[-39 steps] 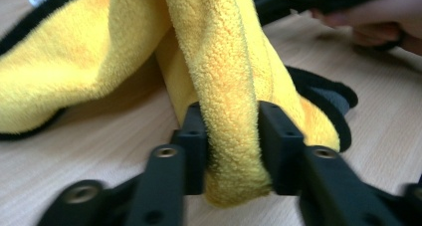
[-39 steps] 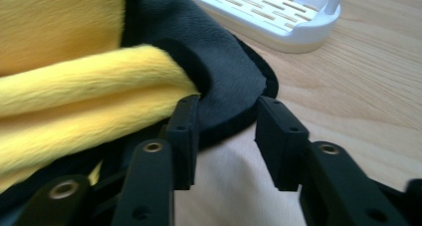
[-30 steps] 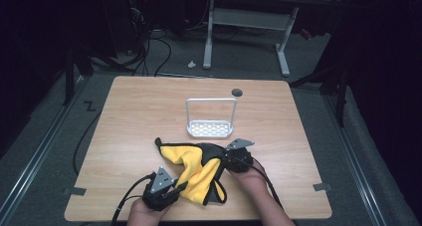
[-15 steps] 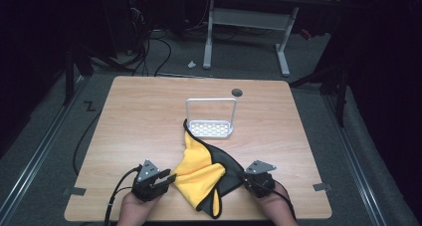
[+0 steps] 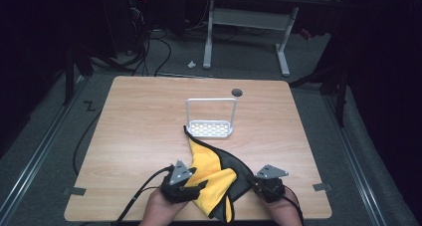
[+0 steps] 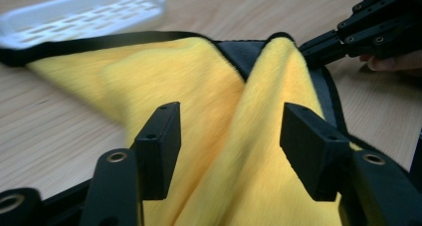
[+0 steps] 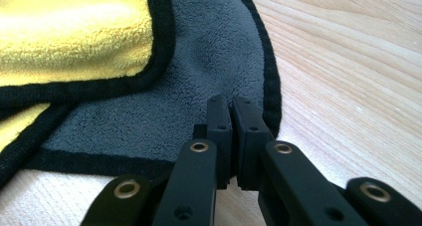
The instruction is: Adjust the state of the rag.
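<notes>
Microfibre cloth [image 5: 214, 171], yellow over grey, near edge cut off; left gripper [image 6: 231, 136] jaws just spreading around a fold, right gripper [image 7: 231, 121] pinching its hem.

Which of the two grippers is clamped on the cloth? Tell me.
The right gripper: its jaws are pressed together on the grey side of the cloth near its black edge. The left gripper has just been opening, jaws apart over the yellow fold.
</notes>
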`<action>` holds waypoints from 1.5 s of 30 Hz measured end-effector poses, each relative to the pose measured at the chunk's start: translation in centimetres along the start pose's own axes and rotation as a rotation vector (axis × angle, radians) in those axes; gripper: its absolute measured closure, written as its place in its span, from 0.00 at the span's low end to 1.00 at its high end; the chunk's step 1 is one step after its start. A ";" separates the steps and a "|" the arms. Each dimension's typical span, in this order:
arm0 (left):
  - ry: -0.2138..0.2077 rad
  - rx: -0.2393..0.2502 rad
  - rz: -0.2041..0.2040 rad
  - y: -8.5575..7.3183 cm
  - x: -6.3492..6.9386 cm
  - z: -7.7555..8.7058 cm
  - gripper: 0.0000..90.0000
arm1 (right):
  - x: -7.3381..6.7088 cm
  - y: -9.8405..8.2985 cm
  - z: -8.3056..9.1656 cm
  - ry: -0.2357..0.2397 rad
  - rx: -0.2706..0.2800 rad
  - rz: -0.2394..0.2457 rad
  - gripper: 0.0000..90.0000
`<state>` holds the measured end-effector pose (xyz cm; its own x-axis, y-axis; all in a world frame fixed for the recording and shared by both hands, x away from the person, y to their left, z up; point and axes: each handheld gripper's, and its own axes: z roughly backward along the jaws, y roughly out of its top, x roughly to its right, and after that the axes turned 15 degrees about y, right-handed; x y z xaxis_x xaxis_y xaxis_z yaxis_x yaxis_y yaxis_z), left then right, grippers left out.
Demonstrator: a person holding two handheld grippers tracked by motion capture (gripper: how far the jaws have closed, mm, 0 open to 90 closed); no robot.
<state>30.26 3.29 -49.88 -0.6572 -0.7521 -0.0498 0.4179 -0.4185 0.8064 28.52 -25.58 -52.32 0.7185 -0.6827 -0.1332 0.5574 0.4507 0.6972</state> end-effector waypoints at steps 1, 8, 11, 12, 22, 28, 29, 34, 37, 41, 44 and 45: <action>0.004 -0.028 -0.019 0.4 0.4 -0.7 0.45 | 0.0 0.0 0.0 0.002 0.001 0.000 0.97; 0.016 -0.032 -0.066 0.2 0.7 -0.7 0.94 | 0.2 -0.2 0.2 0.015 0.006 -0.003 0.97; 0.052 0.024 -0.016 -0.8 -1.2 1.7 0.94 | 0.2 -0.3 0.3 0.014 0.009 -0.005 0.97; 0.064 0.046 0.007 -1.1 -2.0 2.6 0.95 | 0.2 -0.3 0.3 0.011 0.007 -0.007 0.97; 0.101 0.004 0.142 -8.0 -6.0 8.4 0.93 | -0.6 -0.5 0.7 0.029 0.003 -0.007 0.97; 0.127 0.009 0.197 -8.6 -7.4 9.1 0.68 | -1.8 -0.1 0.0 -0.010 -0.029 0.060 0.97; 0.135 0.025 0.218 -8.6 -7.9 9.2 0.64 | -1.7 -0.1 0.0 -0.009 -0.027 0.056 0.97; 0.151 0.061 0.303 -7.3 -10.4 8.6 0.49 | -1.1 -0.3 0.3 -0.012 -0.018 0.029 0.97; 0.085 0.058 0.268 -4.4 -9.2 6.6 0.43 | -0.8 -0.4 0.4 -0.015 -0.012 0.019 0.97; -0.022 0.055 0.132 -1.2 -4.6 4.0 0.44 | -0.6 -0.4 0.6 -0.018 -0.011 0.008 0.97; -0.077 0.006 0.073 0.3 -1.5 1.4 0.42 | -0.6 -0.5 0.7 -0.015 -0.010 0.010 0.97; -0.085 -0.017 0.053 0.6 -0.7 0.6 0.40 | -0.6 -0.5 0.7 -0.014 -0.009 0.012 0.97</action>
<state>30.61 3.89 -49.07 -0.6842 -0.7280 0.0436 0.4640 -0.3884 0.7961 27.53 -25.77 -52.11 0.7195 -0.6850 -0.1145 0.5523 0.4643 0.6924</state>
